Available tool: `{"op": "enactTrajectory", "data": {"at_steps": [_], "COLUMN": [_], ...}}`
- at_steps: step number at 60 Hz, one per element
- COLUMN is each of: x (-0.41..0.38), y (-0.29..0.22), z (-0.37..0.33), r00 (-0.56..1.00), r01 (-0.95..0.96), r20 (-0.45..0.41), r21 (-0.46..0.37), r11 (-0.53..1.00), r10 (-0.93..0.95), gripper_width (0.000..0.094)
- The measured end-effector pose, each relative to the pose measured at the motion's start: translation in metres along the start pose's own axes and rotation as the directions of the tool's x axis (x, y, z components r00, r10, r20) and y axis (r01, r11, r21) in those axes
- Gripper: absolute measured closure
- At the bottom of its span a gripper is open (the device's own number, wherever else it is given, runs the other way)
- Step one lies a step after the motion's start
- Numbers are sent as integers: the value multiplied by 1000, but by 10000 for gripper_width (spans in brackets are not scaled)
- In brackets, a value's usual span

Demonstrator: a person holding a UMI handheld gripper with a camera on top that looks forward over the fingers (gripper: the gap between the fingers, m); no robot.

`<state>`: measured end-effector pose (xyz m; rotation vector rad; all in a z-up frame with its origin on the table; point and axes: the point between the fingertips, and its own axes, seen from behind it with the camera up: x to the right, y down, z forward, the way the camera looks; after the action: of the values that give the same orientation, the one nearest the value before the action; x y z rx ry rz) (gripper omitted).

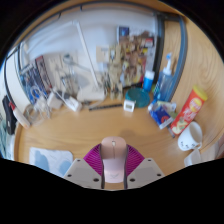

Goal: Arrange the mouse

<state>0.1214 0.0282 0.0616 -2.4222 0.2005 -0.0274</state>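
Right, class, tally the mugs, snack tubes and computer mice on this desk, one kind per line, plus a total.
Mug: 1, white
Snack tube: 1, red and yellow
Mouse: 1, gripped between the jaws
Total: 3

Cluttered home desk (100,130), snack tube (188,110)

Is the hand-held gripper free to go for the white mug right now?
Probably not to grasp it: the hand-held gripper looks shut on the mouse. The way itself seems free, with bare table between it and the mug, which stands beside the red can.
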Motion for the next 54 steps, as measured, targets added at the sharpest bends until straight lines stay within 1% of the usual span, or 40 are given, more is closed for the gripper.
{"op": "enactTrajectory", "data": {"at_steps": [9,13,19,23,25,30,32,35,41,45,51,54], "x": [-50,-78,-125,-161,-175,-211,-222,-238,-249,-257,-260,-262], "y": [-96,-130,-165,-171,-171,-146,-126,-100,-28,15,68,87], "z": [-96,-136,-185,-201,-201,-180,-164,-136,-80,-50,-21,-13], "r00": [1000,999,995,992,989,983,980,981,981,985,986,986], "r01": [-18,-11,-2,23,40,55,55,65,66,77,93,104], "r20": [20,34,89,102,110,143,158,157,168,147,144,138], "r21": [213,297,385,423,427,383,361,293,163,77,-20,-51], "r11": [977,955,923,906,904,922,931,954,984,994,995,993], "r10": [14,0,-35,-73,-95,-119,-119,-115,-94,-87,-90,-96], "gripper_width": [684,686,684,684,685,684,684,685,685,685,685,685]}}
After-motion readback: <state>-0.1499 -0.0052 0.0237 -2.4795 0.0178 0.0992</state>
